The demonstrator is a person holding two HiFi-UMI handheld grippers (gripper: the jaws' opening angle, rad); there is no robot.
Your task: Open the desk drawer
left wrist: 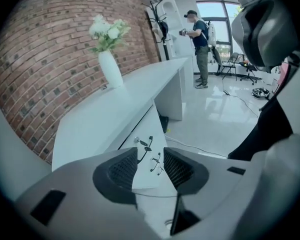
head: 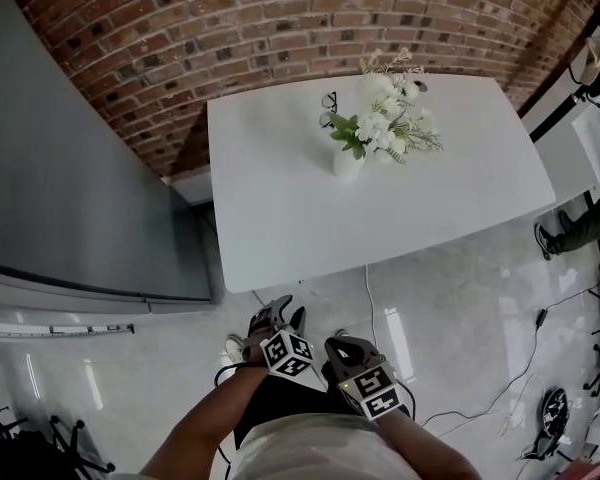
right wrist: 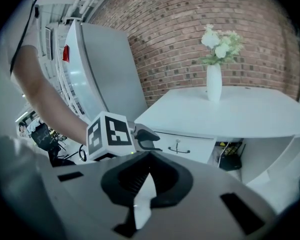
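The white desk stands against the brick wall. Its drawer front, with a thin black handle and a small lock, sits flush under the desktop at the left end. In the left gripper view the drawer handles show between the jaws, still some way off. My left gripper is open with nothing between its pads. It hangs low in front of the desk's near edge. My right gripper is beside it, shut and empty. The left gripper also shows in the right gripper view, short of the drawer.
A white vase of flowers and a pair of glasses sit on the desktop. A tall grey cabinet stands left of the desk. Cables lie on the shiny floor. A person stands far off past the desk.
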